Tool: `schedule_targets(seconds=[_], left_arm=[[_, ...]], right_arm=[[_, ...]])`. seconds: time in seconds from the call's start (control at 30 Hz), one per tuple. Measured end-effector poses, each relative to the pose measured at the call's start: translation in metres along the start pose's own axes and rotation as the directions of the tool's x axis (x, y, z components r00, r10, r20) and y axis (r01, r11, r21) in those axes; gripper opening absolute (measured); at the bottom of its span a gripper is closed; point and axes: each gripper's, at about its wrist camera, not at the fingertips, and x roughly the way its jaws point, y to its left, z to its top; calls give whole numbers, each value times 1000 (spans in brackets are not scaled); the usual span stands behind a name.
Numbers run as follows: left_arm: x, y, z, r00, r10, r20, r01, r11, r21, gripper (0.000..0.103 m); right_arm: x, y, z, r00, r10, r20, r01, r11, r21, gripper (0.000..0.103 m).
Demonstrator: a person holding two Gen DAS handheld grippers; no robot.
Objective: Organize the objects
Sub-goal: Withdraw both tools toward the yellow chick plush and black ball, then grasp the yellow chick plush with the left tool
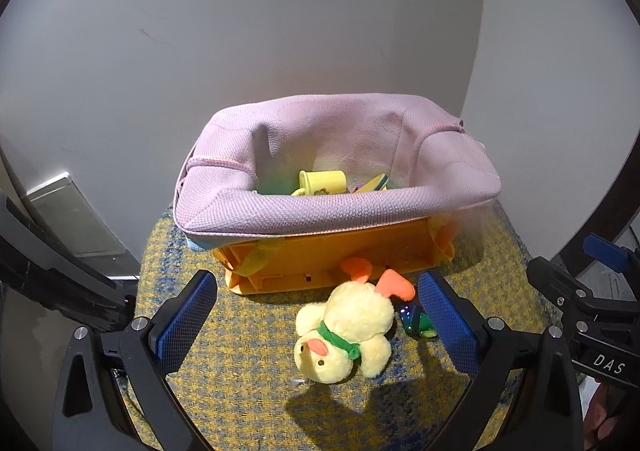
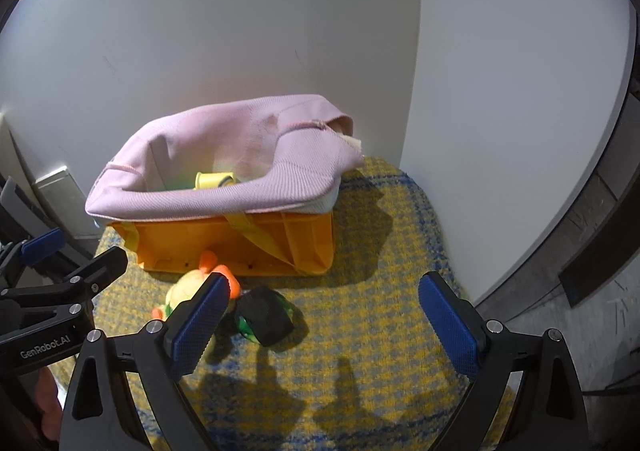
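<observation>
Both tongs wide, empty. My left tongs [image 1: 316, 315] bracket the plush duck [image 1: 344, 335], lying just ahead of them before the pink-lined bin [image 1: 320, 211]; right tongs [image 2: 324, 325] hang beside, keeping clear

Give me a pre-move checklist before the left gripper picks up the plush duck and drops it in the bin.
1. Left gripper open: ok, jaws spread wide, nothing held.
2. Plush duck between the left fingers: ok, it lies on the rug between them, nearer the right-hand finger.
3. Duck free of other things: not ok, a small green and black toy sits right beside it, and its orange feet reach the bin's base.
4. Bin open on top: ok, pink liner folded over the rim, yellow cup inside.
5. Right gripper out of the way: ok, open, off to the side.
6. Room left in the bin: cannot tell.
</observation>
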Motion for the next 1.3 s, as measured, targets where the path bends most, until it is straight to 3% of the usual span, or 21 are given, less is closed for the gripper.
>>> schedule_targets(seconds=[0.7,1.3], left_arm=[[59,-19,-31,995,-15,-96,19,999,42,102],[116,-30,-53,980,-25,-196,36,998,52,102]], right_arm=[[48,-11,-33,996,-13,-86,14,1000,9,96],[97,-19,-53,985,-8,-174,13,1000,26,96]])
